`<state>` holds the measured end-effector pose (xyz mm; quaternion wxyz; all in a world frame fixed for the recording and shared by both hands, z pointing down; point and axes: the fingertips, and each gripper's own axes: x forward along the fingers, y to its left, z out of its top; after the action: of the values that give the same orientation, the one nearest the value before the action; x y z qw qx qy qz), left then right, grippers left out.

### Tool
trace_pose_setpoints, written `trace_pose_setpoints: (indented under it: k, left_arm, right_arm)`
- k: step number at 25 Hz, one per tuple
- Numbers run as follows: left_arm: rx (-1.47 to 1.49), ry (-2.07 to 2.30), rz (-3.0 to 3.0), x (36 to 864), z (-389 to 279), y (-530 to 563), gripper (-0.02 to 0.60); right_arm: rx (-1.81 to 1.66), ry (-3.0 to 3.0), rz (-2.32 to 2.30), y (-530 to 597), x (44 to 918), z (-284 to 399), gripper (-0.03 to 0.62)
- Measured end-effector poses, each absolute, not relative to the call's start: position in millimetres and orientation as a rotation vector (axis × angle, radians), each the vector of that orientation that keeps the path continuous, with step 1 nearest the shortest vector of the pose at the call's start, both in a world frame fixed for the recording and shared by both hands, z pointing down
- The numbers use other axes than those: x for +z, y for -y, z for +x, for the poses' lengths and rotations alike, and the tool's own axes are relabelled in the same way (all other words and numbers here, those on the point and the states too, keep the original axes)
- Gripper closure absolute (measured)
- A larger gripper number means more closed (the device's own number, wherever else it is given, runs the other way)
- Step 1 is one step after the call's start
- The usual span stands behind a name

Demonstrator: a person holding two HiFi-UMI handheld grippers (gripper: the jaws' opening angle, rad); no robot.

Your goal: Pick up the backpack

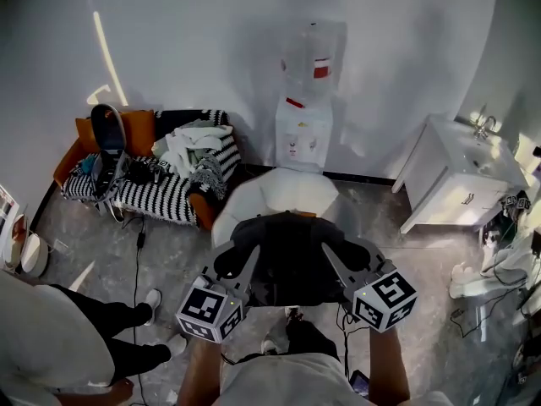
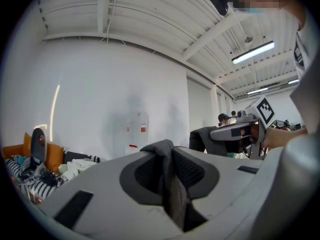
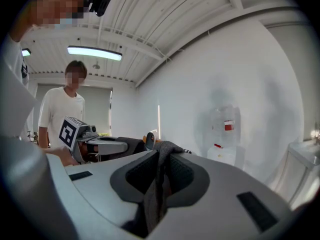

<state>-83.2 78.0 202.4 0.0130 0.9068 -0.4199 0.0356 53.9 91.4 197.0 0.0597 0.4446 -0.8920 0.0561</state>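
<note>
The black backpack (image 1: pixel 292 256) hangs in front of me, held up off the floor between both grippers. My left gripper (image 1: pixel 239 259) is shut on a dark grey shoulder strap (image 2: pixel 170 184) at the bag's left side, and the fabric is pinched upright between its jaws. At the bag's right side my right gripper (image 1: pixel 342 256) is shut on the other strap (image 3: pixel 156 189) in the same way. Seen from the left gripper view, the right gripper (image 2: pixel 235 131) sits beside the bag's body (image 2: pixel 202 139). The left gripper (image 3: pixel 100 145) shows in the right gripper view.
A white round seat (image 1: pixel 279 194) stands just beyond the bag, with a water dispenser (image 1: pixel 304 134) against the wall behind it. A striped sofa (image 1: pixel 161 193) piled with clothes is at the left, a white sink cabinet (image 1: pixel 452 180) at the right. A person (image 1: pixel 59 337) stands at lower left, near a floor cable (image 1: pixel 137 252).
</note>
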Motion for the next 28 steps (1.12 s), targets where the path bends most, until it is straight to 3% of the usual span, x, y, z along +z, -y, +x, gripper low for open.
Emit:
trace_pose_setpoints:
  k: [28]
  left_arm:
    - [0.132, 1.27, 2.822, 209.9, -87.8, -78.0, 0.511]
  right_arm:
    - [0.183, 2.648, 1.371, -94.9, 204.5, 48.7, 0.551]
